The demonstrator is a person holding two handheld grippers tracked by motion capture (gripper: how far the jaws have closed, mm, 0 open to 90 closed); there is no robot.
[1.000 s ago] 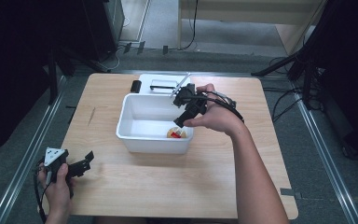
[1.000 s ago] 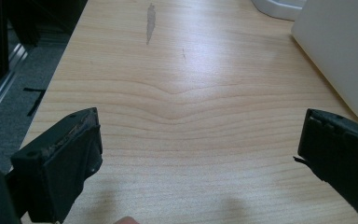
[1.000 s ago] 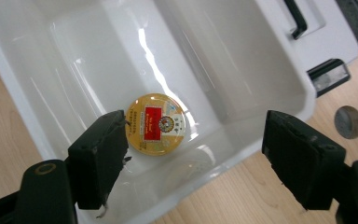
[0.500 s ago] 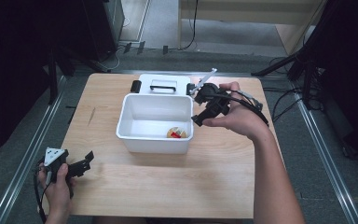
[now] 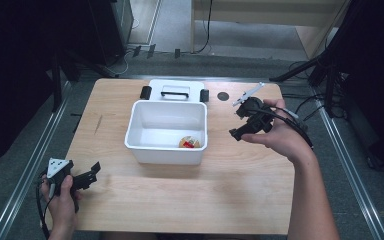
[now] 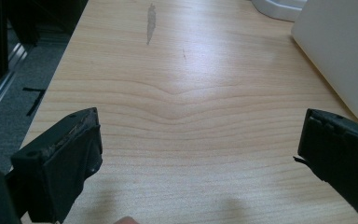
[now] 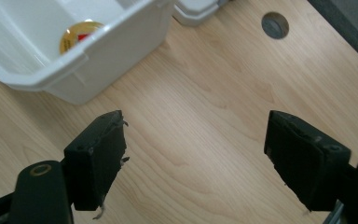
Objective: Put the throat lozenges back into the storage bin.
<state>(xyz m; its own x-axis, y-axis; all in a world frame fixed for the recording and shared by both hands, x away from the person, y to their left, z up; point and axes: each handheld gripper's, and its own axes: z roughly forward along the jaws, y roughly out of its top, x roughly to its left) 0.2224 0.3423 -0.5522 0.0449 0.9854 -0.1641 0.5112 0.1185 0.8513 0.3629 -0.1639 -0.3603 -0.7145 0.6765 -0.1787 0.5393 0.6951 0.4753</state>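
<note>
- White bin [image 5: 166,131] is sitting mid-worktop [image 5: 190,200]; a small round yellow-and-red item [image 5: 188,143] is lying in its near right corner.
- Right hand-held gripper [image 5: 236,134] is hovering just right of the bin, jaws wide apart, holding nothing.
- Left hand-held gripper [image 5: 94,169] is sitting low at the near left corner of the worktop, jaws spread, empty.
- The item is looking light, rigid and probably smooth; pinching across its rim seems best.
- Lid [image 5: 175,92] with a handle is lying behind the bin.
</note>
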